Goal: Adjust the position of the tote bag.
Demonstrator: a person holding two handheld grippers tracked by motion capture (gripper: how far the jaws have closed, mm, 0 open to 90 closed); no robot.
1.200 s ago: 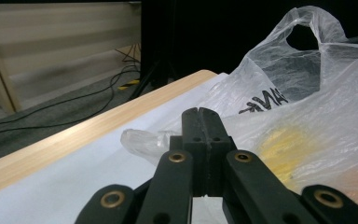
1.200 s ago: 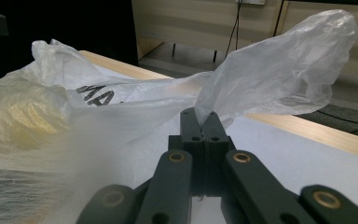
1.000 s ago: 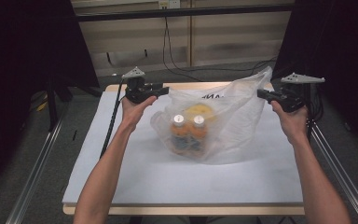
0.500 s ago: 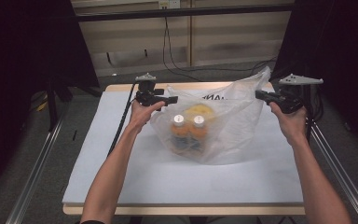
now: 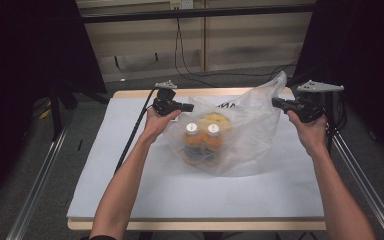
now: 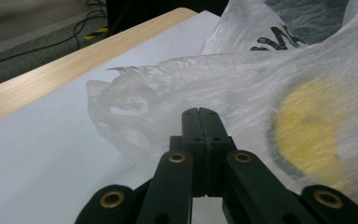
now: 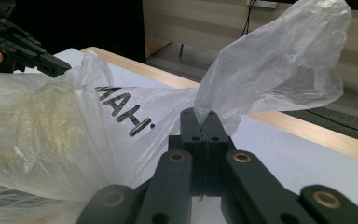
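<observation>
Both jaws meet at the plastic bag [image 5: 240, 135] on the counter [image 5: 130, 165].

Our right gripper [image 7: 203, 114] is clamped on the bag's raised handle; our left gripper [image 6: 199, 112] has just been closing, its jaws together at the bag's other edge, film between them unclear. Two bottles [image 5: 202, 140] stand inside the bag.

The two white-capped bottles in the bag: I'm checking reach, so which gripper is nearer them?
Left. The left gripper sits just above-left of the bottles; the right gripper pinches the bag handle farther off.
</observation>
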